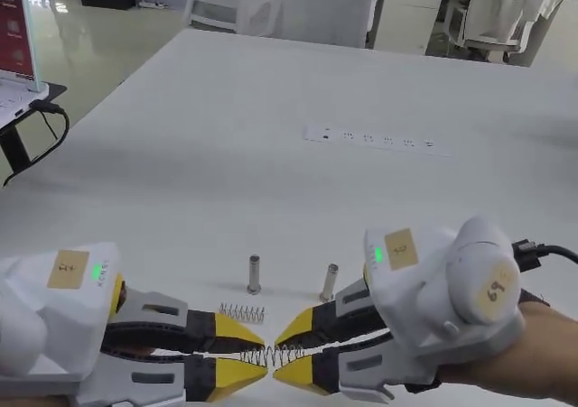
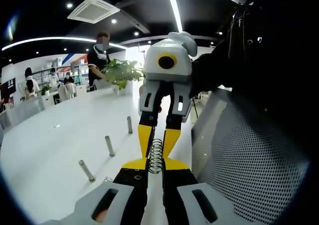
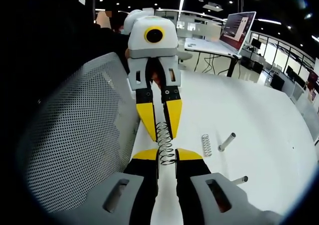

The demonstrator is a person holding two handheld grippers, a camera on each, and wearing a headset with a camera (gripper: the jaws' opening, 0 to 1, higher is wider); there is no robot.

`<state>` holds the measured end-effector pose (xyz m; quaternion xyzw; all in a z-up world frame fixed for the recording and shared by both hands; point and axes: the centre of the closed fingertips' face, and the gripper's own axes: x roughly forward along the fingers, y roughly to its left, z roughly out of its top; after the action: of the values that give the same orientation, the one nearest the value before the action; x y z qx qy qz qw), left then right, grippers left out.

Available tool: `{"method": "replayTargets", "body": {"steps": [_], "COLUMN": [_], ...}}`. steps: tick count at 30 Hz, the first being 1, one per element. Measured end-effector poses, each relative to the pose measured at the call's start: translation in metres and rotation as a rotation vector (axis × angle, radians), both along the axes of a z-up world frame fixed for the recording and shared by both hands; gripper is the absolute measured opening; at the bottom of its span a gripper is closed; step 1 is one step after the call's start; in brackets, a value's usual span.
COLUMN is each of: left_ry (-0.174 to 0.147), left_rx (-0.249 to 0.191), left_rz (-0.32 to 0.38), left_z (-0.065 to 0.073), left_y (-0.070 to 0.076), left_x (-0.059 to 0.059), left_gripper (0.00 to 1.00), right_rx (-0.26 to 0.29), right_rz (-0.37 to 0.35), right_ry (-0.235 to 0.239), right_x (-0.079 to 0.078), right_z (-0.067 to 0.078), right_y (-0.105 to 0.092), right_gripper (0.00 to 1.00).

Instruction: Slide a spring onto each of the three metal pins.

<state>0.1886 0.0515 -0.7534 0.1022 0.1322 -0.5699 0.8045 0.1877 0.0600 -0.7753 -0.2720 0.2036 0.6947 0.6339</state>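
A thin metal spring (image 1: pixel 275 356) hangs just above the white table (image 1: pixel 271 154) between my two grippers, which face each other tip to tip. My left gripper (image 1: pixel 256 358) is shut on one end of the spring (image 2: pixel 156 156), and my right gripper (image 1: pixel 283 356) is shut on the other end (image 3: pixel 164 143). A second spring (image 1: pixel 242 313) lies loose on the table just behind them. Two upright metal pins (image 1: pixel 254 274) (image 1: pixel 330 282) stand beyond it. The left gripper view shows three pins (image 2: pixel 129 124) (image 2: pixel 109 145) (image 2: pixel 86 170) in a row.
A white power strip (image 1: pixel 375 140) lies farther back on the table. A laptop (image 1: pixel 13 37) sits on a stand at the far left. A mesh chair back (image 2: pixel 249 150) is close behind the grippers. People stand in the background of the left gripper view.
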Motion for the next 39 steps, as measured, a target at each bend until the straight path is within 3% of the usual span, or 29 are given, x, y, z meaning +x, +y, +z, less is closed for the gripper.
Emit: {"method": "replayTargets", "body": {"steps": [17, 39], "left_ry": [-0.003, -0.010], "left_rx": [-0.009, 0.029], "left_rz": [0.003, -0.017], "left_z": [0.003, -0.003], "left_y": [-0.001, -0.003], "left_x": [0.001, -0.002], "left_gripper": [0.02, 0.04], "right_rx": [0.002, -0.007], "right_rz": [-0.010, 0.000], "right_ry": [-0.005, 0.026], "right_x": [0.002, -0.008], "right_z": [-0.002, 0.016], "right_y": [-0.001, -0.001], "right_gripper": [0.09, 0.09]}}
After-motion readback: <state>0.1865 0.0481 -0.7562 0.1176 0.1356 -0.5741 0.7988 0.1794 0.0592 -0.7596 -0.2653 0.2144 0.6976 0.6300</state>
